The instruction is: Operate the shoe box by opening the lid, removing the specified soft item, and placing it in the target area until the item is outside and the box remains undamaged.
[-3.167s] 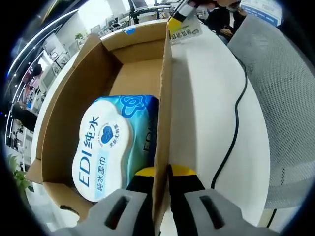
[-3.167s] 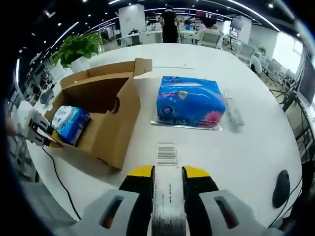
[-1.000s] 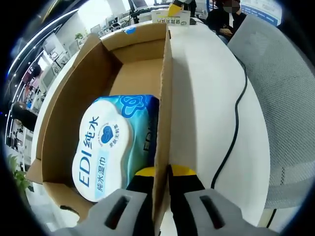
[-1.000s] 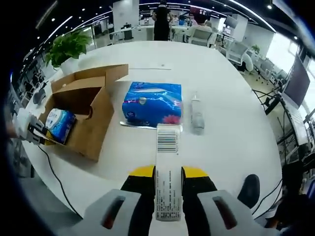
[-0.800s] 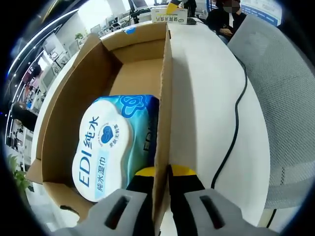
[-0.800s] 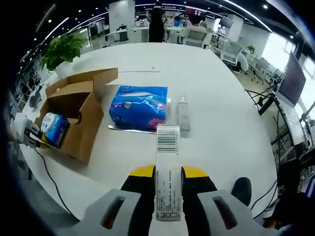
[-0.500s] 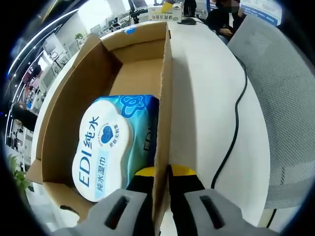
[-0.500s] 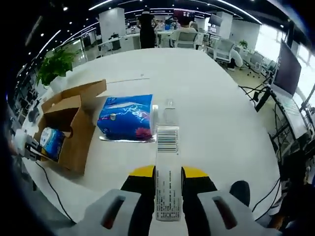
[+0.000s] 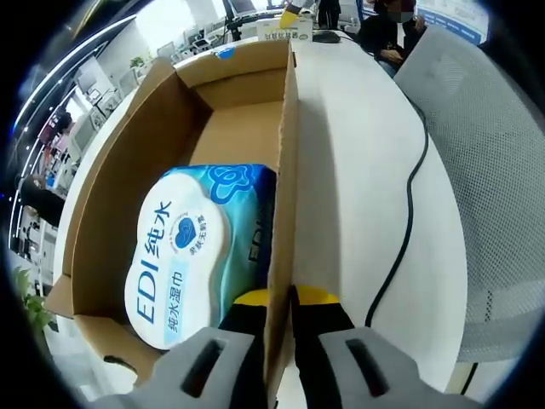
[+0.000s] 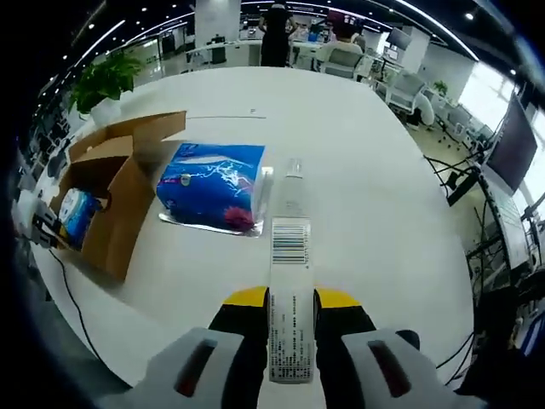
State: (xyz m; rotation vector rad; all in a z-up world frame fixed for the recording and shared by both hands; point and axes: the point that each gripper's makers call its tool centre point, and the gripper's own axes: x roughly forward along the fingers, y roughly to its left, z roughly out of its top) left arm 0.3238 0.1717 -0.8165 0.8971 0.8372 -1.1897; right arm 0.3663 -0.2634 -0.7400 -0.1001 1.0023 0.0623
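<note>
While left claw [image 9: 278, 300] pinches box wall [image 9: 283, 204], wipes pack [image 9: 197, 247] just beside — right claw [image 10: 289, 300] grips labelled strip [image 10: 289, 319].

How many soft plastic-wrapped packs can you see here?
2: a light-blue and white wet-wipe pack lying inside the open brown cardboard box, and a dark-blue tissue pack on the white table beside the box. Others could be hidden.

A potted plant [image 10: 106, 81] is seen at ten o'clock on the white table [image 10: 358, 196]; a black cable [image 9: 407, 213] is draped beside a grey mesh chair [image 9: 490, 170] at three o'clock.
</note>
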